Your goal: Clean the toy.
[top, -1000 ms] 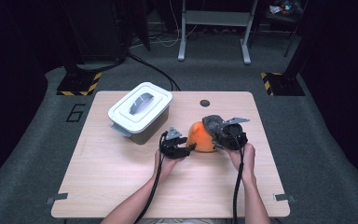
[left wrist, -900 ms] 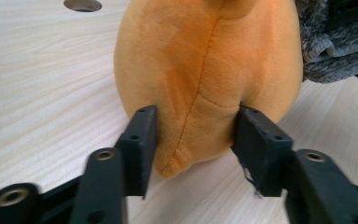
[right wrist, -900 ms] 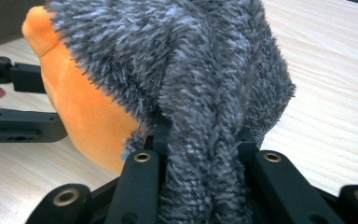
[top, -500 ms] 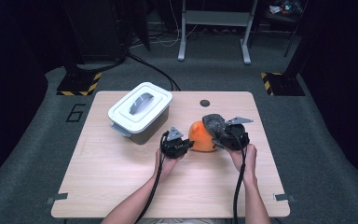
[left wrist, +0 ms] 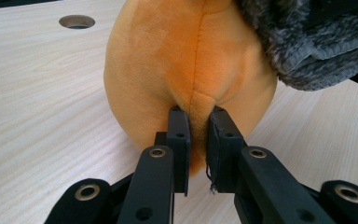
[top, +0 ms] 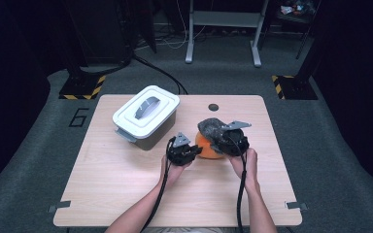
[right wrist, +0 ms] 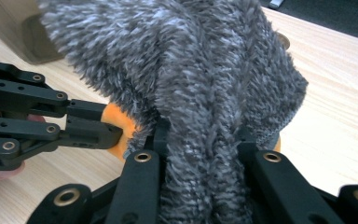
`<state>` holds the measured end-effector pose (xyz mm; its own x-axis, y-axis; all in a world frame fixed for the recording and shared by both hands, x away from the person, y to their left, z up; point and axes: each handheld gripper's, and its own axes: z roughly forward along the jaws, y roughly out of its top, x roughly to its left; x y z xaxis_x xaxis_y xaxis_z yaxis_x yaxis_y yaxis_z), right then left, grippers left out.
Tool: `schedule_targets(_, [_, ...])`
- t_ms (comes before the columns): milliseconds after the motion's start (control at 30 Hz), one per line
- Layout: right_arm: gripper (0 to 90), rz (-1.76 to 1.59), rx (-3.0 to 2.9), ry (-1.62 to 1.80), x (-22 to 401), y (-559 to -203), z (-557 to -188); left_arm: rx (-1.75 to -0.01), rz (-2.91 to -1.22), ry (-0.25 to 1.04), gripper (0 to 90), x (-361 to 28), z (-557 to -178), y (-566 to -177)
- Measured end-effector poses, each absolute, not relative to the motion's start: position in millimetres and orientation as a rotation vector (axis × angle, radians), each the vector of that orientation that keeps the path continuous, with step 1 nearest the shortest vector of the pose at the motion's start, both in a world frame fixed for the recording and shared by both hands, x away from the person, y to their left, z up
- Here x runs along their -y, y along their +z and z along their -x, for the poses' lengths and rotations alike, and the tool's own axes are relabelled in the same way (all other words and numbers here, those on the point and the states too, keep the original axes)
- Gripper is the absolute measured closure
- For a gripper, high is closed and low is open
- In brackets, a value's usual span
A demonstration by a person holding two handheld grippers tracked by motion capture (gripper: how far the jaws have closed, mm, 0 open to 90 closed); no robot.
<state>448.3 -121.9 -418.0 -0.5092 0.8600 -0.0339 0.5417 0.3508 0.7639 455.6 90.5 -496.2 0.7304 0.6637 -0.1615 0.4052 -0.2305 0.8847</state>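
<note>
An orange plush toy (top: 205,147) rests on the wooden table (top: 126,194) with a grey fuzzy cloth (top: 213,127) draped over its top. My left gripper (top: 196,151) comes at it from the left. In the left gripper view the left gripper (left wrist: 198,117) is shut on a pinched fold of the orange toy (left wrist: 168,60), under the grey cloth (left wrist: 307,42). My right gripper (top: 217,141) is at the toy's right side. In the right gripper view, the right gripper (right wrist: 203,133) is shut on the grey cloth (right wrist: 182,60), with the left gripper (right wrist: 114,122) at the left.
A white lidded box (top: 145,114) with a grey handle stands at the table's back left, close to the left hand. A round hole (top: 213,107) sits near the table's far edge. Bare wood stretches along the front of the table, around the forearms.
The left gripper's jaws have drawn together on the orange toy's side. Both hands and the toy stay where they were.
</note>
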Motion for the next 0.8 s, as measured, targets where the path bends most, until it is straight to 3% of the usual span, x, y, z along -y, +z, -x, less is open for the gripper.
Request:
schedule_targets(367, [71.2,-1.408,-2.152,1.000,164,-445,-462,-0.838,-1.846,0.282,80.7,-90,-456,-498])
schedule_targets(800, [71.1,-1.574,-2.153,0.889,183,-477,-475,-0.821,-1.853,0.297,80.6,-91,-458,-499])
